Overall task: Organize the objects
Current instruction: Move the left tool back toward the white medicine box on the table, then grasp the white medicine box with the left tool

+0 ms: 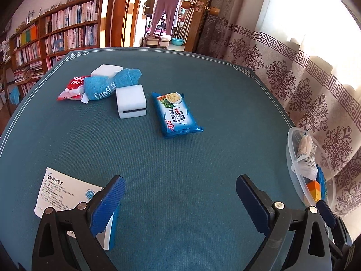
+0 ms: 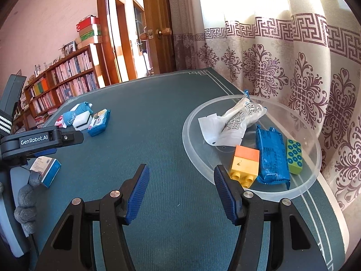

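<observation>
Left wrist view: my left gripper (image 1: 180, 205) and right gripper (image 2: 181, 192), fingers wide, hold nothing; reaching, I could knock the medicine box (image 1: 65, 192) beside my left finger

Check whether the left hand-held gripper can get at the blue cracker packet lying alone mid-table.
Probably yes. The left hand-held gripper is open and empty, and only bare table lies between it and the cracker packet, which sits apart from the white box.
</observation>
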